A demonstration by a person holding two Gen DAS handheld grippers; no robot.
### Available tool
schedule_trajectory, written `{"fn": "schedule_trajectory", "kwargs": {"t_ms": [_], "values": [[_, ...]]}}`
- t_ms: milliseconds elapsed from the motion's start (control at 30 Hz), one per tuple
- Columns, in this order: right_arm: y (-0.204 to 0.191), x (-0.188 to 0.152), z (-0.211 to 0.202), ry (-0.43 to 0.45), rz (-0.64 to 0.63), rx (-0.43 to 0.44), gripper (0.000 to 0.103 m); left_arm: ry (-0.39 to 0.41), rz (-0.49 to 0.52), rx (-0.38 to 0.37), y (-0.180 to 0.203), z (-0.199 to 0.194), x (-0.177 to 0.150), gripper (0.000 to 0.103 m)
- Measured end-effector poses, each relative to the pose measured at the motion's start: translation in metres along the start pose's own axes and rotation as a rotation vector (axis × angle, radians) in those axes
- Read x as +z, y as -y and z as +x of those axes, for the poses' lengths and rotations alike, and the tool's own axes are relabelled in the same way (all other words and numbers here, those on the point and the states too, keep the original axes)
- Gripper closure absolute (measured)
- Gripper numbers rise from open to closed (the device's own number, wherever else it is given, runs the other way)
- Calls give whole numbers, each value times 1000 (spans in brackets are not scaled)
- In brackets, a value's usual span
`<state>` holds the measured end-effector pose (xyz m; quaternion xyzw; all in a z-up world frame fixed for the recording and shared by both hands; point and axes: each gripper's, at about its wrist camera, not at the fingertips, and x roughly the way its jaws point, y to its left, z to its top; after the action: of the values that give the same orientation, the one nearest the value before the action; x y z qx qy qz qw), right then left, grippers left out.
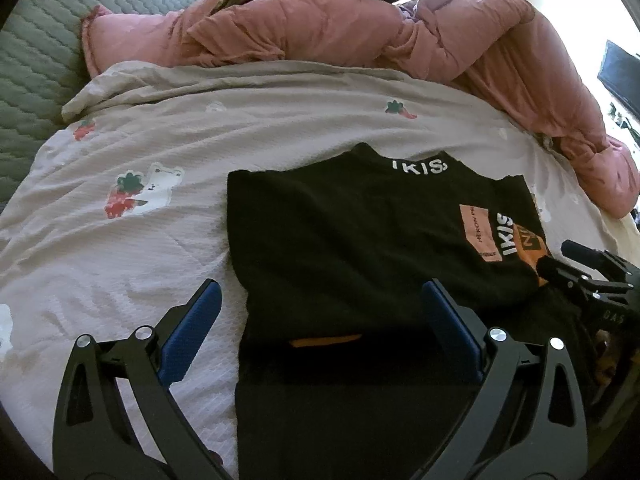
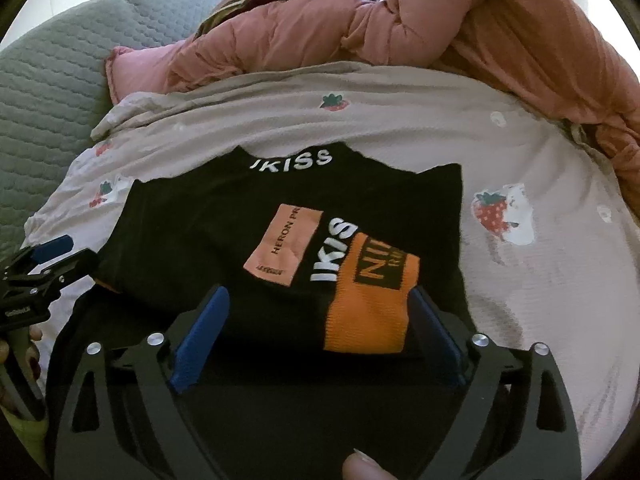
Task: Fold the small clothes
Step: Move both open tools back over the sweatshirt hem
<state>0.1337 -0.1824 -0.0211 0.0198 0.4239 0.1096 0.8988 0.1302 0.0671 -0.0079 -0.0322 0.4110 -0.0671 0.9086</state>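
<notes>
Folded black knit top [image 2: 224, 240] with white lettering and orange patches, lying flat on the pale strawberry-print bedspread [image 1: 120, 248], collar toward twelve o'clock. Left gripper [image 1: 320, 328] straddles the garment's left edge at its six o'clock, jaws wide apart, holding nothing. Right gripper [image 2: 316, 332] hovers above the orange patch, jaws likewise spread and empty. Both appear released so the fold lies undisturbed. A rumpled pink quilt [image 1: 360, 32] lies bunched beyond, toward twelve o'clock.
</notes>
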Motion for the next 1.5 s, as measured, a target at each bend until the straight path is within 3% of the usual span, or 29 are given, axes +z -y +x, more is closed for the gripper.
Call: {"fn": "schedule_trajectory", "kwargs": {"t_ms": [667,1100,1500], "values": [[24,3,-42,80,41,-21,11,93,-49,7,-8,-43,-4,10],[34,-7,-70,115,51,-30,8,184,-128,41,-27,-97,-19,10],[46,-18,-101,155,50,-2,8,177,-144,90,-38,-126,-41,10]]}}
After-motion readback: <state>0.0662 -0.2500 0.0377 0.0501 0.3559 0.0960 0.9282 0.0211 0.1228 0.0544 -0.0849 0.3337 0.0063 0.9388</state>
